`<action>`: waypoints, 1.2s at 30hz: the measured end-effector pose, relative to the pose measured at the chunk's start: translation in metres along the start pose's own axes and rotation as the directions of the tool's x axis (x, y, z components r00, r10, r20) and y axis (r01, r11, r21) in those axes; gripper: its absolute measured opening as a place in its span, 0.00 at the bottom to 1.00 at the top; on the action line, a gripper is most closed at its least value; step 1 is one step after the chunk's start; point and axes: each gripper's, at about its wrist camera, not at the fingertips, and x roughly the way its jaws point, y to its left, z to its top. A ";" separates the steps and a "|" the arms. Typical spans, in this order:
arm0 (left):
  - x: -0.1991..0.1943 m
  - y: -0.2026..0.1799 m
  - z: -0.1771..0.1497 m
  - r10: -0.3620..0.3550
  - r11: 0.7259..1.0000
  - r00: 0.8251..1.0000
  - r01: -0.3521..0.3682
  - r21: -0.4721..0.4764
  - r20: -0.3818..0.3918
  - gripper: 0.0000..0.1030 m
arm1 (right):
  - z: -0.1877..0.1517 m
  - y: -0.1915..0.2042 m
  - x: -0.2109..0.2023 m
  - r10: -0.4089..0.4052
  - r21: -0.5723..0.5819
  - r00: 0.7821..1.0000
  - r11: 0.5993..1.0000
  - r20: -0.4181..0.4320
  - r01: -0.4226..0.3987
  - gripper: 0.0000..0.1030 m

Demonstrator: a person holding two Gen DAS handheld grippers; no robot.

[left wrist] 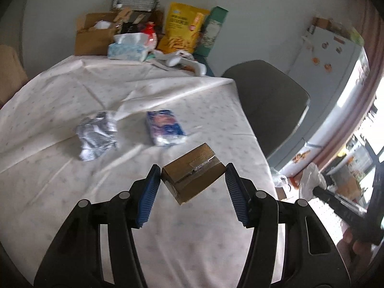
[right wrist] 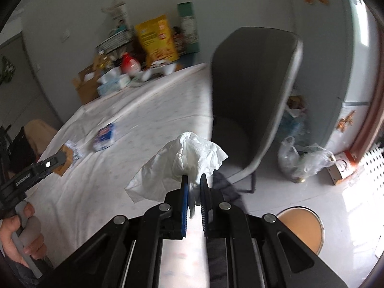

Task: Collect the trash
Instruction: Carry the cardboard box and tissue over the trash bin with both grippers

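Observation:
My left gripper [left wrist: 192, 171] is open around a small brown cardboard box [left wrist: 193, 176] on the white tablecloth [left wrist: 72, 168]; both blue pads sit at the box's sides. A crumpled silver wrapper [left wrist: 97, 135] and a blue tissue pack [left wrist: 165, 127] lie beyond it. My right gripper [right wrist: 194, 180] is shut on a crumpled white tissue [right wrist: 184, 163], held above the table's right edge. In the right wrist view the left gripper [right wrist: 51, 162], the box [right wrist: 64, 159] and the blue pack [right wrist: 105, 136] show at the left.
A grey chair [right wrist: 254, 100] stands at the table's right side. Boxes, a yellow snack bag [left wrist: 183, 27] and a tissue box [left wrist: 128, 48] crowd the far table edge. Clear plastic bags [right wrist: 302, 159] lie on the floor, and a round wooden bin top [right wrist: 301, 228] is at the lower right.

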 end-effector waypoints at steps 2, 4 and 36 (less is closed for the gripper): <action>0.000 -0.015 -0.004 -0.013 1.000 1.000 0.013 0.022 0.000 0.54 | -0.001 -0.019 -0.004 -0.028 0.027 1.000 0.999 0.013 0.027 0.10; 0.001 -0.026 -0.005 -0.022 0.999 1.000 0.022 0.037 0.000 0.54 | -0.002 -0.041 -0.008 -0.060 0.061 0.998 0.996 0.020 0.059 0.10; 0.074 -0.214 -0.034 -0.098 0.933 0.985 0.142 0.331 -0.145 0.54 | -0.080 -0.243 0.013 -0.179 0.410 0.983 0.893 -0.049 0.183 0.12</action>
